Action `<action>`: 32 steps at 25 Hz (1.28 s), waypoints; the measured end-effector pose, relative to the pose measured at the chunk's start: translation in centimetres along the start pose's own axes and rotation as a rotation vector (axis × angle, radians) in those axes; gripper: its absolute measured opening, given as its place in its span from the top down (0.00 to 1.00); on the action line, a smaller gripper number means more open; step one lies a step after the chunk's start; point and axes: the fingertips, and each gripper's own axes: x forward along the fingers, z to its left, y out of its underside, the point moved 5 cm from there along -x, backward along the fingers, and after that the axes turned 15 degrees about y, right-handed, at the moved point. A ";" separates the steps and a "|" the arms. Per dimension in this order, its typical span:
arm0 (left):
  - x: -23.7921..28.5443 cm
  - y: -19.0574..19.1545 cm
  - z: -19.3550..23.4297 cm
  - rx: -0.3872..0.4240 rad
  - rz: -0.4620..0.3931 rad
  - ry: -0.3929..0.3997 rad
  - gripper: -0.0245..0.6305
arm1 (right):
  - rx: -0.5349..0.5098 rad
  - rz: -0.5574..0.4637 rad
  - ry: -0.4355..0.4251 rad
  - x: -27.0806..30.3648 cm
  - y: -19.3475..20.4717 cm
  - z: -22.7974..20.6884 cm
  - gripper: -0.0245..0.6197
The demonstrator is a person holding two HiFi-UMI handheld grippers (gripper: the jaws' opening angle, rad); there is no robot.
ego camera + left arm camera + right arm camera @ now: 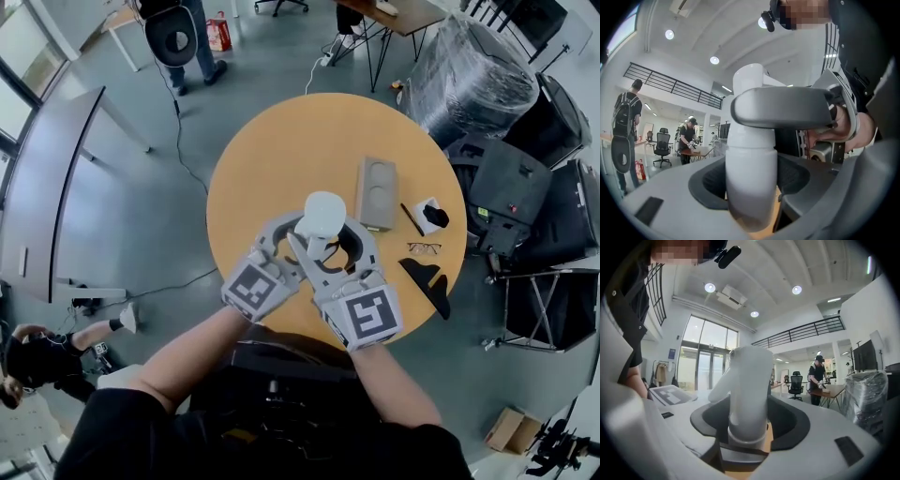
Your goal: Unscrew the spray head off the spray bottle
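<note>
Spray bottle held upright over the table, one gripper on each part

The spray bottle [751,178] stands upright above the near edge of the round wooden table [281,150], its spray head [749,376] on top, nozzle pointing to the left in the right gripper view. The left gripper [286,246] clasps the white body with its jaws wide. The right gripper [345,251] reaches in from the other side – jaws part-way apart round the spray head, a dark gap either side of it. Beyond lie a grey tray [377,192] and, near the table's right edge, a pair of glasses [424,247].
</note>
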 end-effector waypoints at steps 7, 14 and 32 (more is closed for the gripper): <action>0.1 -0.3 -0.6 -0.022 -0.045 0.112 0.50 | -0.001 -0.021 -0.217 -0.6 -0.2 -0.3 0.57; -0.6 -0.3 -3.4 -0.051 -0.040 0.481 0.50 | 0.007 0.021 -0.625 -2.8 -0.2 0.1 0.58; -1.2 0.3 -1.1 -0.029 -0.047 0.138 0.50 | 0.088 -0.006 -0.242 -2.2 0.6 -0.6 0.47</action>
